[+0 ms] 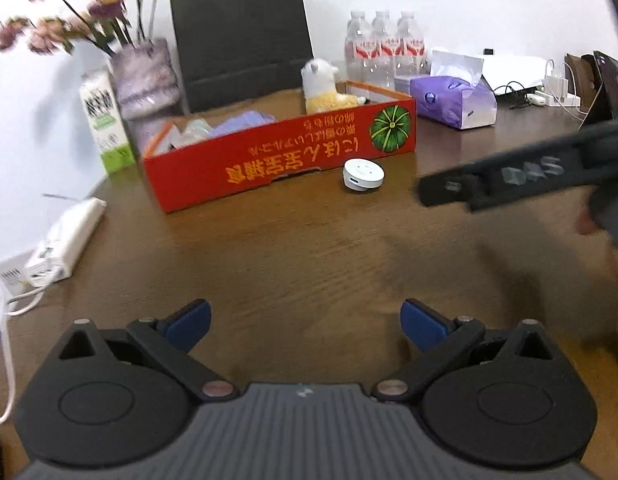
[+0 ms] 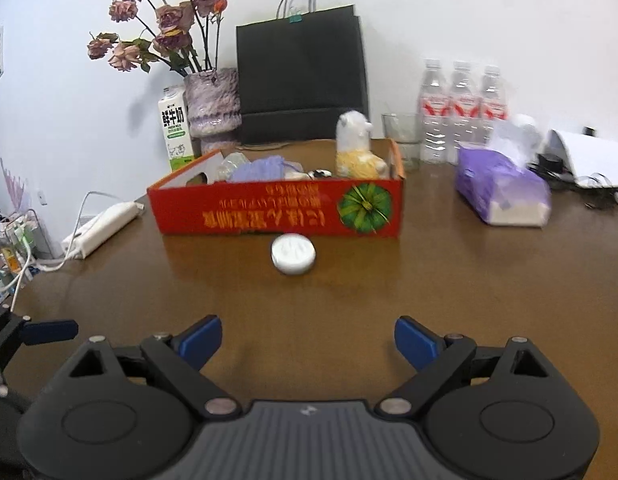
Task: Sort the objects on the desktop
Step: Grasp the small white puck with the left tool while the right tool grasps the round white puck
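A red cardboard box (image 1: 269,160) (image 2: 277,210) stands on the brown table. It holds a white and yellow plush alpaca (image 1: 323,88) (image 2: 357,148), a purple knitted item (image 2: 261,170) and other small things. A small round white device (image 1: 363,175) (image 2: 293,254) lies on the table just in front of the box. My left gripper (image 1: 305,322) is open and empty, well short of the box. My right gripper (image 2: 307,338) is open and empty, facing the white device; its black body (image 1: 509,176) shows blurred at the right of the left wrist view.
A black paper bag (image 2: 301,76), a vase of dried roses (image 2: 215,100) and a milk carton (image 2: 175,128) stand behind the box. Three water bottles (image 2: 461,108), a glass (image 2: 403,140) and a purple tissue pack (image 2: 501,188) are to the right. A white power strip (image 2: 101,228) lies left.
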Motion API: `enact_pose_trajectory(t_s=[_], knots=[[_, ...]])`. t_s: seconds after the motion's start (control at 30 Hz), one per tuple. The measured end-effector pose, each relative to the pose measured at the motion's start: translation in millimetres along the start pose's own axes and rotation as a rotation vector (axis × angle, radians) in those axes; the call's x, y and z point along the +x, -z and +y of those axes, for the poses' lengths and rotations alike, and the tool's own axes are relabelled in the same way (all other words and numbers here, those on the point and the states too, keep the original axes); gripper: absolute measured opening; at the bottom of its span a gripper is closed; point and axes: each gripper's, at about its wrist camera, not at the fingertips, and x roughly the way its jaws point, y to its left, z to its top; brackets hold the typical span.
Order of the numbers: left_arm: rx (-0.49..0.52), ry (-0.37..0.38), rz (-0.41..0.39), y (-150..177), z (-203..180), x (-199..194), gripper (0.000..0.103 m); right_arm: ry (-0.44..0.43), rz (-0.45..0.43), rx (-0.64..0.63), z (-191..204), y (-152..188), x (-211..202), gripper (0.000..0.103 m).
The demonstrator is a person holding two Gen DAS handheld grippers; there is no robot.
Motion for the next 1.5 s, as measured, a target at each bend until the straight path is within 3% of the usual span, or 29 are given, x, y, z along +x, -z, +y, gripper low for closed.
enact_pose_trajectory(t_s=[0.1,0.2,0.23,0.3,0.33,0.4,0.47,0.53,0.6,0.7,0.83,0.9,0.97,1.0,1.03,1.1,1.2,1.27,1.3,1.33,1.37,1.5], knots=[[-0.028,0.024,0.011,-9.0,7.3,11.7,0.103,-0.056,0.05,-0.003,-2.2,-21.0,37.7,0.092],[0.028,0.039,-0.006,-19.5,4.1,22.9,0.103,-0.091,0.101,-0.015,-1.5,-38.4,78.4,0.086],[0.05,0.042,-0.014,-22.5,2.6,26.6,0.103,-0.093,0.115,-0.014,-1.7,-43.1,90.0,0.081],[0.083,0.035,-0.035,-30.1,-1.0,35.2,0.103,-0.083,0.138,-0.008,-1.8,-50.7,110.7,0.046],[0.091,0.038,-0.048,-34.6,-2.8,40.3,0.101,-0.087,0.145,-0.007,-2.7,-53.1,116.4,0.038],[0.097,0.051,-0.079,-43.3,-5.5,49.6,0.096,-0.138,0.133,0.012,-9.0,-54.7,117.9,0.038],[0.104,0.098,-0.102,-49.9,-7.3,59.3,0.081,-0.252,0.134,0.068,-22.9,-51.7,113.5,0.038],[0.093,0.154,-0.09,-53.8,-6.6,70.7,0.052,-0.418,0.159,0.163,-43.6,-48.1,109.7,0.038],[0.082,0.195,-0.077,-53.4,-7.1,79.0,0.033,-0.553,0.171,0.235,-60.4,-45.6,105.2,0.038],[0.079,0.245,-0.059,-51.7,-7.4,81.7,0.034,-0.632,0.181,0.294,-71.0,-41.8,98.2,0.038],[0.073,0.208,-0.042,-50.5,-6.4,84.3,0.034,-0.661,0.243,0.323,-72.4,-39.3,101.9,0.038],[0.093,0.17,-0.078,-50.6,-7.8,79.1,0.042,-0.671,0.271,0.348,-75.1,-38.9,102.6,0.038],[0.168,0.117,-0.114,-47.4,-15.1,72.8,0.043,-0.67,0.317,0.382,-78.3,-36.3,109.7,0.038],[0.21,0.122,-0.128,-45.1,-18.5,69.8,0.036,-0.68,0.328,0.403,-80.8,-34.4,111.8,0.038],[0.245,0.134,-0.142,-42.9,-21.6,66.2,0.021,-0.693,0.333,0.407,-80.7,-34.5,112.4,0.038],[0.283,0.166,-0.154,-40.7,-25.2,62.7,0.007,-0.715,0.332,0.407,-80.6,-34.8,110.7,0.038],[0.285,0.185,-0.135,-40.8,-26.4,63.7,0.007,-0.693,0.324,0.382,-77.2,-36.4,106.4,0.038],[0.254,0.15,-0.139,-44.8,-22.3,64.5,0.013,-0.624,0.3,0.362,-76.4,-37.6,103.2,0.038],[0.213,0.126,-0.125,-49.6,-17.0,68.2,0.031,-0.565,0.287,0.341,-75.8,-39.0,101.4,0.038],[0.175,0.11,-0.109,-54.3,-12.9,71.6,0.06,-0.498,0.268,0.314,-74.7,-40.5,98.9,0.038],[0.123,0.094,-0.098,-58.6,-6.9,75.8,0.068,-0.417,0.24,0.281,-73.2,-42.0,95.4,0.038],[0.009,0.16,-0.045,-68.2,3.7,90.7,0.069,-0.187,0.165,0.172,-67.0,-44.0,85.7,0.038]])
